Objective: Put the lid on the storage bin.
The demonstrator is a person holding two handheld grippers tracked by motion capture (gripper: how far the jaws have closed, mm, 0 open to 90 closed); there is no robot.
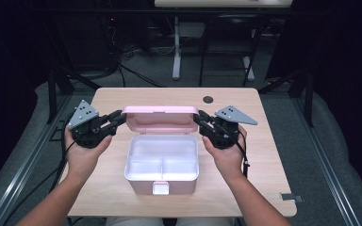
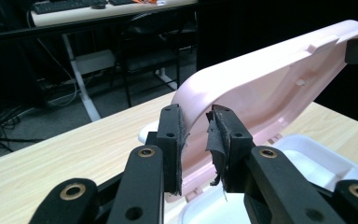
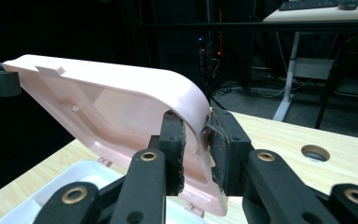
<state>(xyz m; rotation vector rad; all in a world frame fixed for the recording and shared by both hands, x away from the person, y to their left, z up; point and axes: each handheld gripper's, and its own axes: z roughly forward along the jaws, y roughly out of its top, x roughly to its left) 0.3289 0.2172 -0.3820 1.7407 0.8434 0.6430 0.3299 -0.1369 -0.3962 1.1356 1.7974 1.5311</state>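
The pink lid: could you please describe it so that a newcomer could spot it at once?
On the wooden table stands a pink lunch box with a white, divided inside. The pink lid rises from its far edge, hinged open, with the left tongs and right tongs at its two ends.

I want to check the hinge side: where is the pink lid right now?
In the high view the pink lid stands raised behind the white tray mid-table, between the left gripper and right gripper.

Dark room, grey floor (image 1: pixel 146 70), white-legged desk (image 1: pixel 176 52)
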